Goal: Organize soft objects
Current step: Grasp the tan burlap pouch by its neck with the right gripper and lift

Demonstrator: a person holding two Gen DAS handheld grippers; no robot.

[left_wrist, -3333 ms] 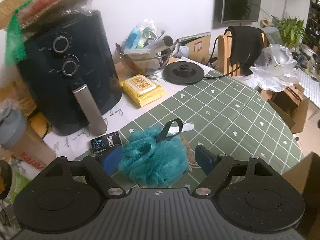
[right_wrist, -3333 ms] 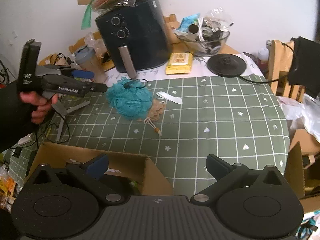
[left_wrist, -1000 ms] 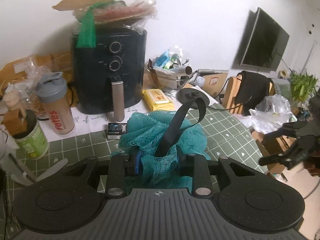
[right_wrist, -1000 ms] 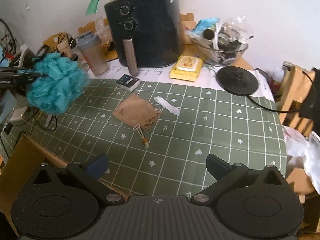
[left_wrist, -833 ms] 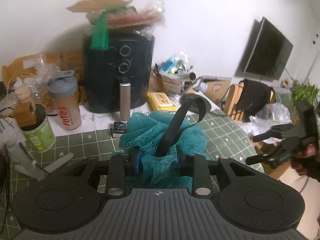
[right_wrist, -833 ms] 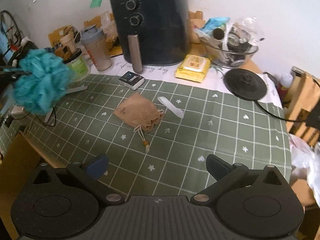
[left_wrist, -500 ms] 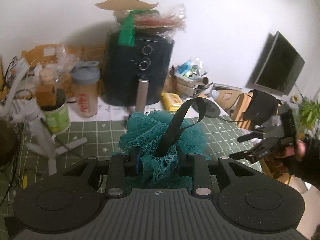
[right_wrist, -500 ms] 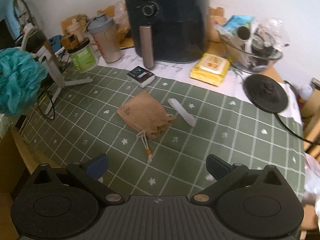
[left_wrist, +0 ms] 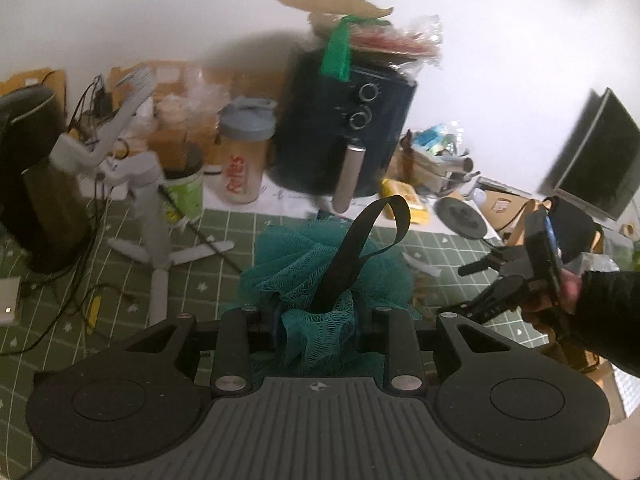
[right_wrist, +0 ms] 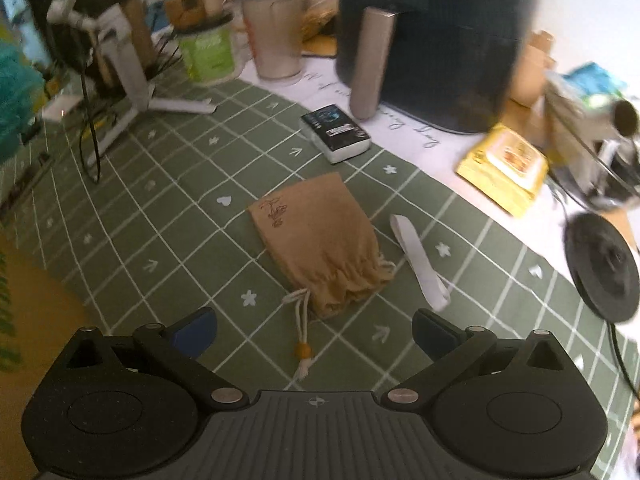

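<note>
Teal mesh loofah (left_wrist: 320, 276) sits squashed in the left gripper (left_wrist: 316, 320), springy and near weightless. Right gripper (right_wrist: 314, 330) hangs spread above the tan pouch (right_wrist: 320, 240) at its twelve o'clock on the green cloth (right_wrist: 160, 208); limp and probably light, it seems best pinched at the gathered neck by the cord (right_wrist: 300, 320).

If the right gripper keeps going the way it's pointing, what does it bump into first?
Probably the tan pouch. The open right gripper points down at it, with the pouch's drawstring end lying between the fingers. Nothing shows in between, though the depth is hard to judge.
</note>
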